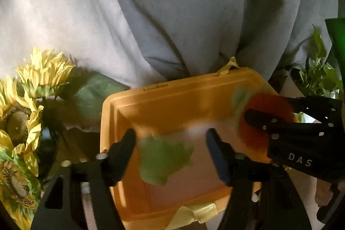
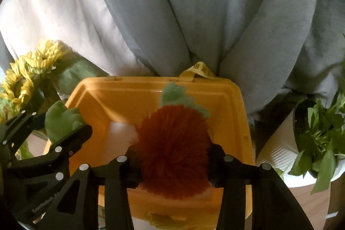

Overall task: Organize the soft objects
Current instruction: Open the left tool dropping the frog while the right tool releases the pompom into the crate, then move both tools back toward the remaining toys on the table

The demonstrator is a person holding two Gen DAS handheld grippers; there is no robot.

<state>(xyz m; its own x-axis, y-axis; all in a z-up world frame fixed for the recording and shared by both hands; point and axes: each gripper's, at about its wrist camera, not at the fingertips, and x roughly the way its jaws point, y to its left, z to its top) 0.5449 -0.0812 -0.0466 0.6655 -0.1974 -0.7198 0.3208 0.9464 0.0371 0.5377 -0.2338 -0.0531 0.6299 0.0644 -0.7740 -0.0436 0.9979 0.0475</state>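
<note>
Left gripper [image 1: 170,143]: jaws apart, released, green plush [image 1: 165,160] blurred between the fingers, seemingly untouched, over the yellow bin [image 1: 129,100]. Right gripper [image 2: 172,162]: orange furry plush [image 2: 172,139] sits between its fingers; contact with the pads cannot be told. Sunflowers [image 1: 25,105] lie left of the bin.

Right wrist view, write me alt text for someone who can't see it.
A furry orange toy with a green top sits between the right tool's fingers over an open yellow box. Sunflowers stand at left, a potted plant at right.
</note>
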